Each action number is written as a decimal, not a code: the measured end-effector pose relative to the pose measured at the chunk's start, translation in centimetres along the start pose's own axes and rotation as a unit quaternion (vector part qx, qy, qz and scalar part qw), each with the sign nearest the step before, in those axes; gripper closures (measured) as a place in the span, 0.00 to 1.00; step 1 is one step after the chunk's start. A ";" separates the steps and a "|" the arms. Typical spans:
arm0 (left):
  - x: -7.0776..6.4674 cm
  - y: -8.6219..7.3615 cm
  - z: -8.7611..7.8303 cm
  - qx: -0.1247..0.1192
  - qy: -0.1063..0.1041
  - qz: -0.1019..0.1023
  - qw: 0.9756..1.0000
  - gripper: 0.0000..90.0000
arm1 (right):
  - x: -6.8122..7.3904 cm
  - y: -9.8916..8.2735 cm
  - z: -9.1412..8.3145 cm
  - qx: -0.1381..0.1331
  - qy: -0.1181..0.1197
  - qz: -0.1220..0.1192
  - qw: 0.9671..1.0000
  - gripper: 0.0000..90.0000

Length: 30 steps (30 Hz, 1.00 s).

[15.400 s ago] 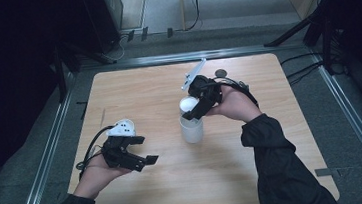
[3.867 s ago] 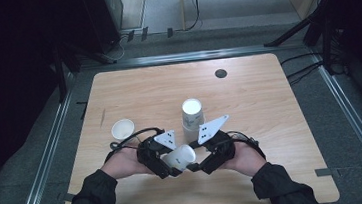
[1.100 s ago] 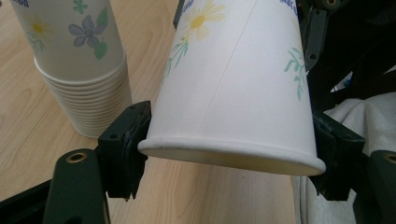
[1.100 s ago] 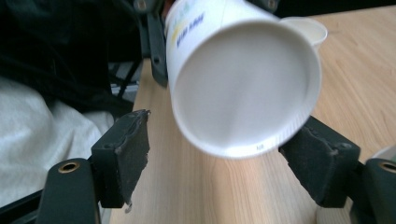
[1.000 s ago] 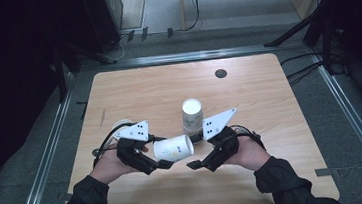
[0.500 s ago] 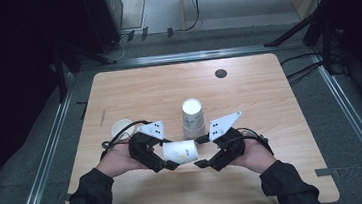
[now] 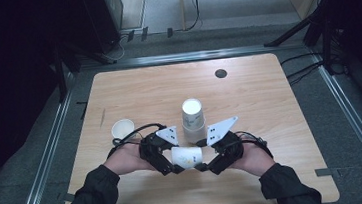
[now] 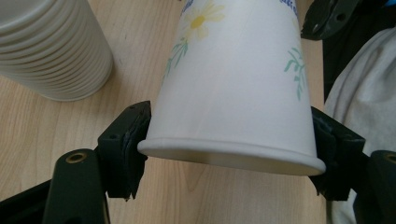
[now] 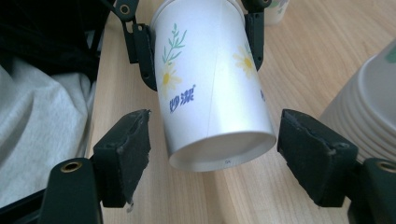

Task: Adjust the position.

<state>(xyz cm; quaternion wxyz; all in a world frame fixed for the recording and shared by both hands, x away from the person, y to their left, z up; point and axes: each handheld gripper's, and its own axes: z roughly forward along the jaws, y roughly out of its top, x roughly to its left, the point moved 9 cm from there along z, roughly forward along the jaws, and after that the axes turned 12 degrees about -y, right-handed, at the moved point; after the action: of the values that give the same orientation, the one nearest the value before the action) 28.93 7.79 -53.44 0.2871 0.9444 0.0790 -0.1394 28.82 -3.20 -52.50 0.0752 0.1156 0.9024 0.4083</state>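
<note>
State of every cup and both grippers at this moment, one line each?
Flowered paper cup: on its side, off the table.
Left gripper: shut on the cup's rim end.
Right gripper: open around the cup's base, pads apart from it, jaws just closing.
Cup stack: upside down on the table.
Single cup: upright, mouth up.

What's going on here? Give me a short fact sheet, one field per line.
Setting: wooden table, a person holding a gripper in each hand
Held item: flowered paper cup, lying sideways above the table
Left gripper: shut on the cup near its rim
Right gripper: jaws either side of the cup's base, gaps showing, not touching; they have just been closing
Also on table: upside-down cup stack and single upright cup
Likely next: right gripper may take the cup's base
</note>
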 end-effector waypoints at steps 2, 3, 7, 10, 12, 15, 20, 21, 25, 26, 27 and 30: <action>-0.1 -0.1 0.2 0.008 0.004 0.005 1.000 0.28 | 0.2 -0.1 0.4 0.007 0.002 -0.009 1.000 0.30; -0.1 -0.1 0.4 0.015 0.006 0.008 1.000 0.28 | 0.2 -0.2 0.6 0.010 0.000 -0.013 1.000 0.30; 0.0 -0.3 0.9 0.029 0.011 0.015 0.999 0.28 | 0.5 -0.5 1.7 0.030 -0.001 -0.038 0.999 0.31; -0.1 -0.2 1.2 0.031 0.009 0.019 0.999 0.28 | 0.7 -0.5 2.1 0.034 0.004 -0.039 0.999 0.32; -0.1 -0.1 1.2 0.032 0.013 0.021 0.999 0.28 | 0.8 -0.5 2.3 0.035 0.008 -0.041 0.998 0.36; -0.1 -0.1 1.2 0.030 0.012 0.024 0.999 0.28 | 0.9 -0.5 2.3 0.040 0.010 -0.046 0.998 0.38; -0.1 0.2 0.7 0.008 0.018 0.034 0.999 0.26 | 0.8 -0.1 1.9 0.036 -0.001 -0.053 0.998 0.39; 0.0 0.3 0.6 0.002 0.023 0.036 0.999 0.24 | 0.7 0.0 1.8 0.033 -0.002 -0.051 0.998 0.39; 0.1 0.6 -0.2 -0.026 0.026 0.030 0.999 0.14 | 0.3 0.3 1.0 0.019 -0.008 -0.047 0.999 0.39; 0.2 0.6 -0.4 -0.035 0.025 0.028 0.999 0.14 | 0.2 0.4 0.7 0.013 -0.010 -0.044 0.999 0.39; 0.2 0.7 -0.6 -0.045 0.024 0.026 0.998 0.14 | 0.0 0.5 0.4 0.008 -0.011 -0.042 0.999 0.39; 0.1 0.9 -1.3 -0.069 0.016 0.021 0.997 0.14 | -0.3 0.7 -0.3 -0.007 -0.013 -0.031 0.999 0.39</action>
<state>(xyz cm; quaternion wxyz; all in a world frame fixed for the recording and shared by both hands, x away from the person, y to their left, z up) 29.47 7.78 -51.95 0.3531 0.9260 0.0729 -0.1119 29.15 -3.07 -51.71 0.1005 0.0919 0.9018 0.4102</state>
